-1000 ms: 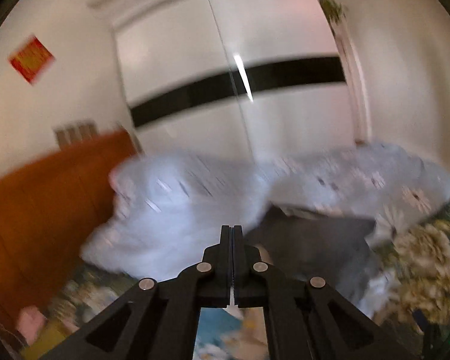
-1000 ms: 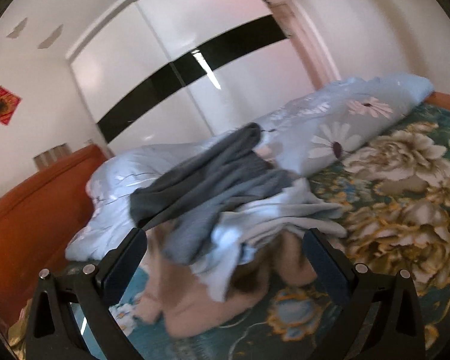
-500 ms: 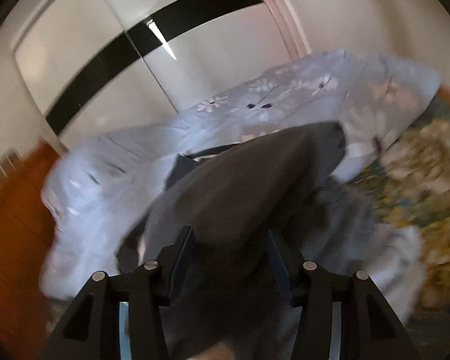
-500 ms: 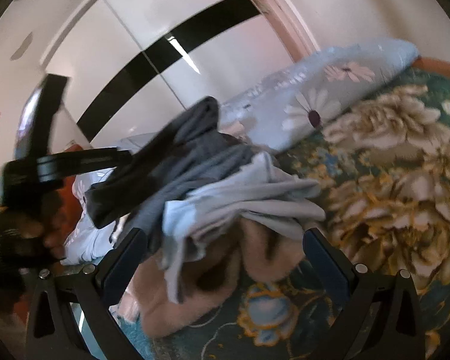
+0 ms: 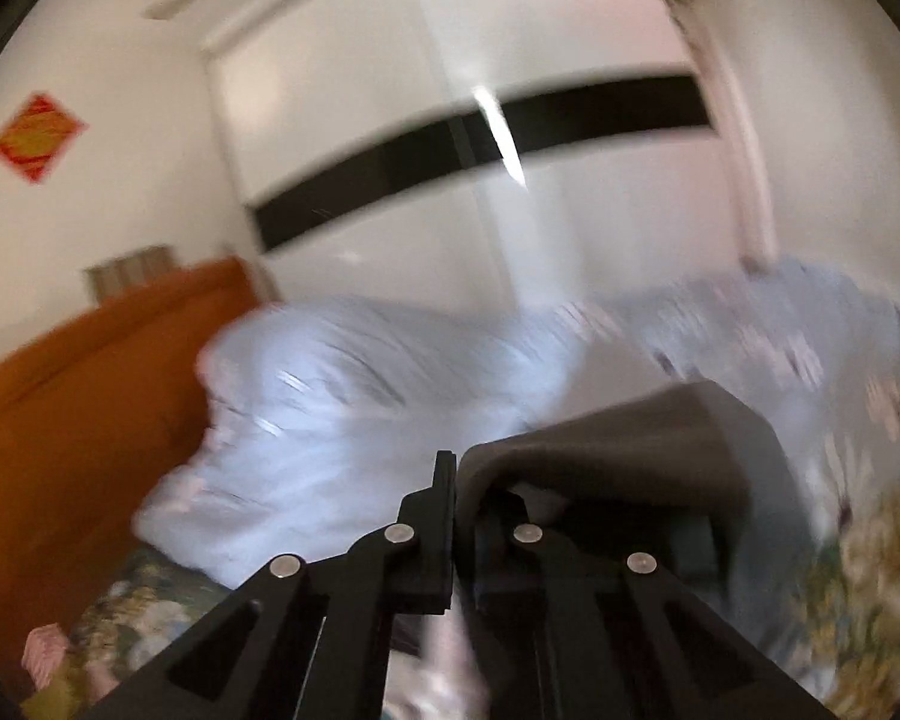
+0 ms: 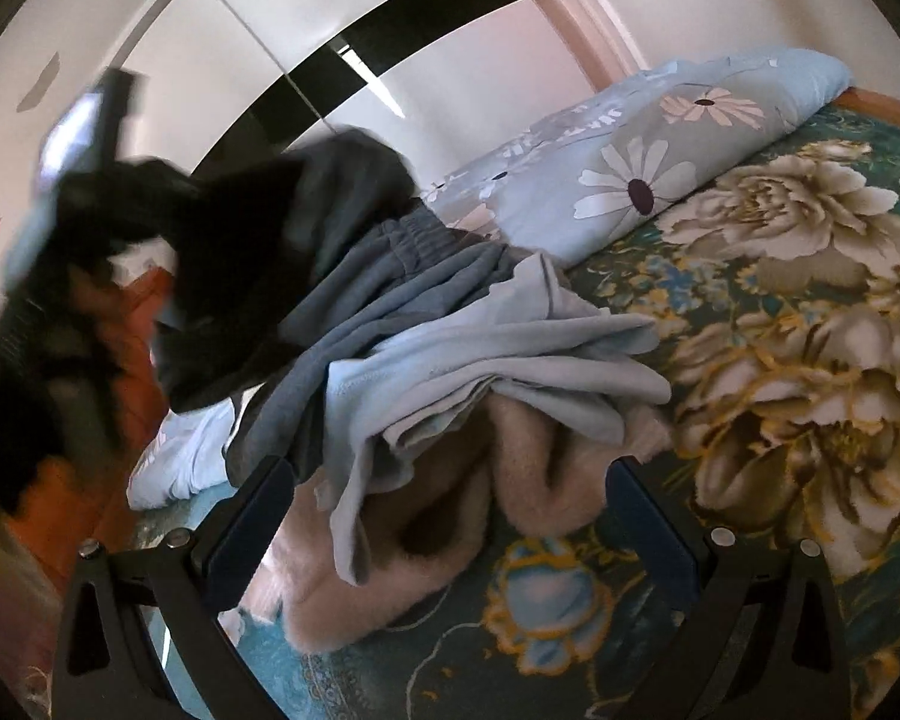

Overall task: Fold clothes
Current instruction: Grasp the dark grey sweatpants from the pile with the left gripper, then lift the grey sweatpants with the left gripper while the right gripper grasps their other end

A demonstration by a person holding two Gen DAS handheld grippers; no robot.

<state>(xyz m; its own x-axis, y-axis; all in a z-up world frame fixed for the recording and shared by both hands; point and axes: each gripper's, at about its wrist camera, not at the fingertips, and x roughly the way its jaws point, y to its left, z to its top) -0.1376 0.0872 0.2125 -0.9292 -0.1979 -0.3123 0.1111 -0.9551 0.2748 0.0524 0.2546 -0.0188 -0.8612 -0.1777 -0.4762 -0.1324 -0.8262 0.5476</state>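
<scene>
Left wrist view, badly blurred by motion:
- Left claw (image 5: 455, 483): clenched on the dark garment (image 5: 618, 450), which bunches over the right finger and drapes off to the right
- Duvet (image 5: 354, 396): pale blue, heaped behind the garment
- Headboard (image 5: 78, 396): orange wood, at left
- Wardrobe (image 5: 480, 180): white doors with a black band, behind the bed
- Red paper charm (image 5: 36, 137) on the wall, upper left

Right wrist view, sharp:
- Right claw (image 6: 450, 516): released, jaws wide apart, holding nothing, hovering just before the pile
- Pile (image 6: 450, 360): unfolded, on the floral bedspread (image 6: 810, 360); pale blue top (image 6: 486, 360) uppermost, grey trousers (image 6: 402, 276) behind it, pink fleece (image 6: 438, 516) underneath
- Dark garment (image 6: 252, 252): raised at left above the pile, its lower part apparently touching the grey trousers
- Left claw, seen from here as a black blur (image 6: 90, 192), upper left
- Duvet (image 6: 630, 180), daisy print, along the far side

Risks, as judged:
- Grip is on a bunched fold, not an edge; the garment may hang twisted and resist spreading flat
- Trailing cloth may snag the trousers and drag the pile
- Fast swing may shake the cloth loose
</scene>
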